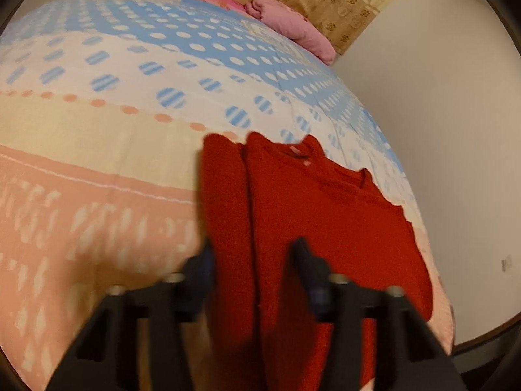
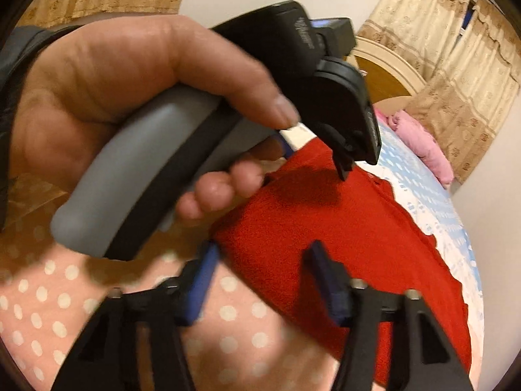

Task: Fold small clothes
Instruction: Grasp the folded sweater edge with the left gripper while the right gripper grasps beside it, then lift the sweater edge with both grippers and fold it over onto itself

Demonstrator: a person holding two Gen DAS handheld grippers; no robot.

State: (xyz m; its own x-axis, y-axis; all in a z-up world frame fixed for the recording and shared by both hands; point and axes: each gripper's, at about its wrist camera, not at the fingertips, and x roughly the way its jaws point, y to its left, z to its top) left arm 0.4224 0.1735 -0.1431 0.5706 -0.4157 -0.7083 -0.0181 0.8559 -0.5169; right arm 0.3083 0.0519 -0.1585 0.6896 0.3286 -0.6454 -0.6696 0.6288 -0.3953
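A small red knit sweater (image 1: 312, 202) lies flat on the bed, one sleeve folded along its left side. My left gripper (image 1: 252, 254) is open, its fingers hovering over the sweater's near edge with nothing held. My right gripper (image 2: 260, 260) is open above the sweater (image 2: 342, 228), near its lower left corner. In the right wrist view the person's hand holds the left gripper's grey handle (image 2: 136, 169) just over the sweater's left side.
The bed has a quilt (image 1: 97, 130) with blue, cream and pink dotted bands. A pink blanket (image 1: 293, 29) sits at the far end by patterned curtains (image 1: 342, 3). A white wall (image 1: 439, 130) runs along the bed's right edge.
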